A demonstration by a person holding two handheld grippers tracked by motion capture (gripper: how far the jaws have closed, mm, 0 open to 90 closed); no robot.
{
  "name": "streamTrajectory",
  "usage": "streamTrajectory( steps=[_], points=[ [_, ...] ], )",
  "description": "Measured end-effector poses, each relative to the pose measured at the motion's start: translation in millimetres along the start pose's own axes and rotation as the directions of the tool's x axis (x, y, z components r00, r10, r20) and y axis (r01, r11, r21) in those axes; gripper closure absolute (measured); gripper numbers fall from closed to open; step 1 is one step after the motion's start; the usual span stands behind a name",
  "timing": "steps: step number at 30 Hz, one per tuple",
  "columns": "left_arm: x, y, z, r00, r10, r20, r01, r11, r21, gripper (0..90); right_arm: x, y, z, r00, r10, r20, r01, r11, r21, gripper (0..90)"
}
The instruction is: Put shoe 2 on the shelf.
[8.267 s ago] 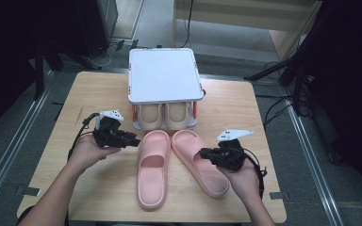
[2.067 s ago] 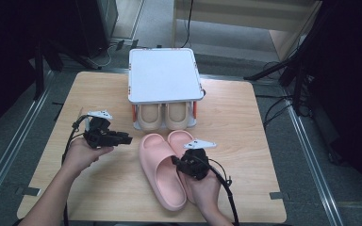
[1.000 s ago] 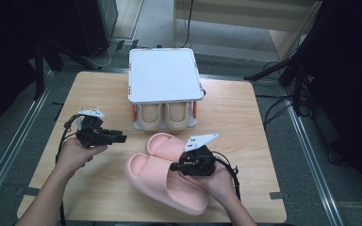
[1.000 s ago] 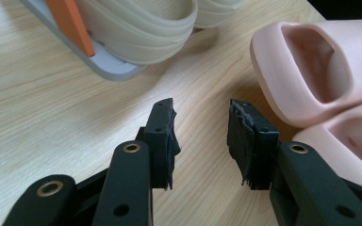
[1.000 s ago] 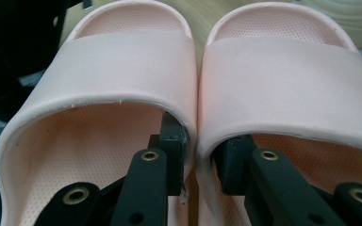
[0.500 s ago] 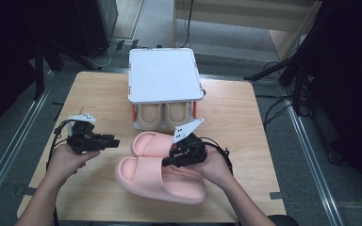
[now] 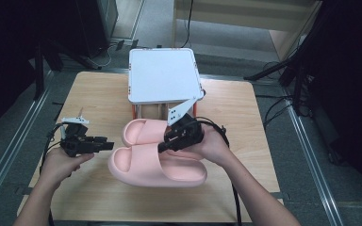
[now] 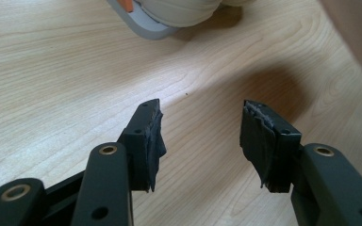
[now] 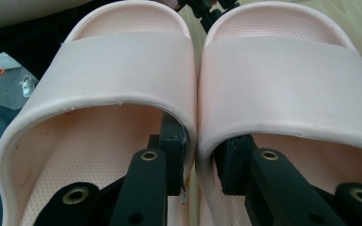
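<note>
Our right gripper point(image 9: 199, 181) was clamped on the touching inner walls of both pink slippers point(image 7: 156, 165), one jaw inside each, holding them side by side above the table point(image 7: 99, 89), before the white rack point(image 7: 162, 75). Our left gripper point(image 7: 104, 145) hovered beside them, jaws wide and empty.

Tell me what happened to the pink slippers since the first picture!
The right gripper pinched the two pink slippers together by their inner walls, lifted them and turned them sideways, so their toes now point left. One of its fingers sits inside each slipper. The left gripper backed off to the left, open and holding nothing. The white rack with beige shoes under it stayed put.
</note>
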State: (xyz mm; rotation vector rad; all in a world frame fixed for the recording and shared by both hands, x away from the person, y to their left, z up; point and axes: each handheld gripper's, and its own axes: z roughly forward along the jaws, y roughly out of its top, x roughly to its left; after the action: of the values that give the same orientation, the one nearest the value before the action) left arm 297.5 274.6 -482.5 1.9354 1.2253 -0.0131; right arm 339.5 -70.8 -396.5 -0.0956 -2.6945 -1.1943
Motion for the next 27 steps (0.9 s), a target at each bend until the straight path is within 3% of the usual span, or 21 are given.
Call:
streamTrajectory(
  steps=[8, 13, 18, 23, 27],
  points=[
    [4.6, -1.7, -0.7, 0.9999, -0.015, 0.007, 0.015, 0.9999, 0.006, 49.0, -7.3, 26.8, -21.2, 0.9996, -0.025, -0.012, 0.025, 0.999, -0.037, 75.6],
    [7.9, -3.1, -3.6, 0.9996, -0.027, 0.005, 0.027, 0.9996, 0.001, 49.1, -18.1, 56.9, -43.8, 0.9991, -0.041, 0.007, 0.041, 0.997, -0.06, 75.5],
    [8.9, -5.2, -3.7, 0.9994, -0.035, 0.007, 0.035, 0.9994, 0.003, 49.1, -30.2, 72.1, -57.5, 0.9983, -0.049, 0.032, 0.051, 0.996, -0.072, 75.5],
    [10.9, -5.7, -3.4, 0.999, -0.045, 0.009, 0.045, 0.999, 0.001, 49.2, -52.2, 89.9, -68.3, 0.996, -0.022, 0.086, 0.027, 0.998, -0.058, 75.4],
    [11.2, -5.7, -3.1, 0.999, -0.043, 0.008, 0.043, 0.9991, 0.002, 49.2, -65.4, 95.7, -70.0, 0.9895, 0.035, 0.14, -0.028, 0.998, -0.053, 75.6]
  ],
)
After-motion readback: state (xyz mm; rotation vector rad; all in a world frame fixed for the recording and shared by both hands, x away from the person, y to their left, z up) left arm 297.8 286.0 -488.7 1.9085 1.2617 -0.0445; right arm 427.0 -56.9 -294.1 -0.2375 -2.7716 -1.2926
